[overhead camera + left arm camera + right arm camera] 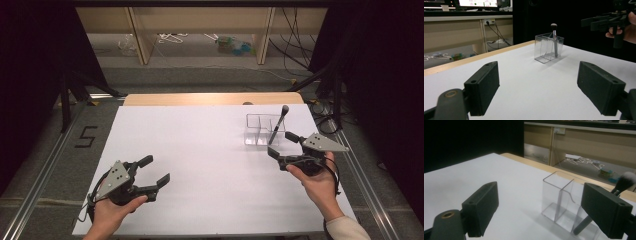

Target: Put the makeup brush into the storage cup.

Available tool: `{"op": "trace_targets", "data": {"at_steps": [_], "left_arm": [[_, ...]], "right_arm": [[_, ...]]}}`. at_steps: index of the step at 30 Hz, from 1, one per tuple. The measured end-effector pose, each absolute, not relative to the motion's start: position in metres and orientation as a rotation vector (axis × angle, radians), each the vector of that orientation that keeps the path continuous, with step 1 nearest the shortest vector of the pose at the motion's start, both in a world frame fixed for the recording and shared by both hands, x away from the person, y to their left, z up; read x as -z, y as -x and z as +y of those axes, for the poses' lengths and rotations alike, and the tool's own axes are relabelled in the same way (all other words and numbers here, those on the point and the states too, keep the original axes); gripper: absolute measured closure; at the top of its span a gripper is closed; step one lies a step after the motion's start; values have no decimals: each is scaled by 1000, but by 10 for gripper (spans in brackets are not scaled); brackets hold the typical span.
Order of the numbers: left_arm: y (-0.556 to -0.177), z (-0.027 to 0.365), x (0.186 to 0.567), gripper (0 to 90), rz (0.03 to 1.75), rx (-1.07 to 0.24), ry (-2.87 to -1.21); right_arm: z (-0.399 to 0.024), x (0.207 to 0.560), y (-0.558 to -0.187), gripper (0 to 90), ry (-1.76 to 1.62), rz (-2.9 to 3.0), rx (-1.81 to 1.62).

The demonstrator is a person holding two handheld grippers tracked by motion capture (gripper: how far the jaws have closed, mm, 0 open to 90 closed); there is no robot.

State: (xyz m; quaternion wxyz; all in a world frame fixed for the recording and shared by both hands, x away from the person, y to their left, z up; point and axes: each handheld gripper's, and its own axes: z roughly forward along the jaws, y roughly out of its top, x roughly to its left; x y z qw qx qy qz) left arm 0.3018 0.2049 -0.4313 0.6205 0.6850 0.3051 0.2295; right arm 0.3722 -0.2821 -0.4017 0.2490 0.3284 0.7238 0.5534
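The makeup brush (278, 125) is being kept upright-ish in the clear organizer (256, 131), in the compartment nearest the right gripper (286, 146), handle down, bristle head up & tilted away from the person. Right gripper's jaws are being held wide, empty, just beside the organizer w/ the brush directly ahead. Left gripper (152, 172) is being held wide open too, well apart, so the right hand is judged nearer for any grab.

The white worktop (200, 160) has a bare wooden strip (212, 98) along its far edge. Beyond it, on the grey floor (200, 75), lie white clothes hangers (172, 37) and some blue-green clutter (235, 46) between wooden desk legs (140, 35). A number five (86, 136) is taped on the floor at left. Monitors (477, 3) glow on a desk.
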Motion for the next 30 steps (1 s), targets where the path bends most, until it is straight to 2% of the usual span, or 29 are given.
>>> {"op": "trace_targets", "data": {"at_steps": [17, 30], "left_arm": [[-304, 206, 432, 178, 704, -531, -1572], [-305, 205, 434, 178, 703, -526, -1581]], "right_arm": [[-264, 412, -331, 156, -851, 2078, -1573], [-261, 416, -325, 157, -824, 2095, -1549]]}}
